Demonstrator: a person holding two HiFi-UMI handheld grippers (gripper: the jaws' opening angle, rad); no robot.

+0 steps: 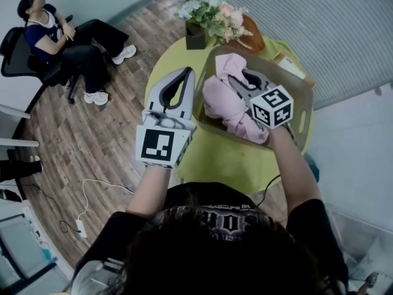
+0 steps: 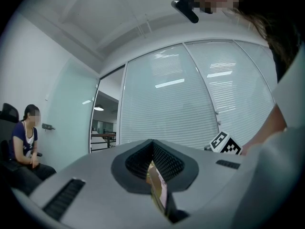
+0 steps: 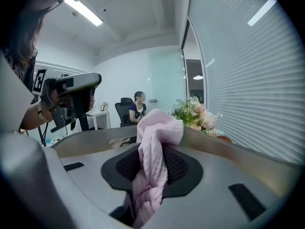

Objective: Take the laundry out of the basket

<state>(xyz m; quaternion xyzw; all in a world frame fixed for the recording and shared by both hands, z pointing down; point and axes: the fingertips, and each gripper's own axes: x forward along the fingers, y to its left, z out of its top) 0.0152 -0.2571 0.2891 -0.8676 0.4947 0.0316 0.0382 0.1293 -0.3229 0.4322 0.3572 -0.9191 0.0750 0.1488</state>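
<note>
Green tabletop [image 1: 209, 158] with the basket [image 1: 304, 112] appears only from the head. The right gripper view shows the right gripper [image 3: 152, 152] clamping pink cloth [image 3: 159, 128]. The left gripper [image 2: 153, 149] has its jaws together.

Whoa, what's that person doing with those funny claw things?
A person is taking laundry out with two hand-held grippers. The right gripper is clamped on a pink cloth and holds it up over the basket on the yellow-green table. The left gripper is beside the basket, jaws together, holding nothing.
</note>
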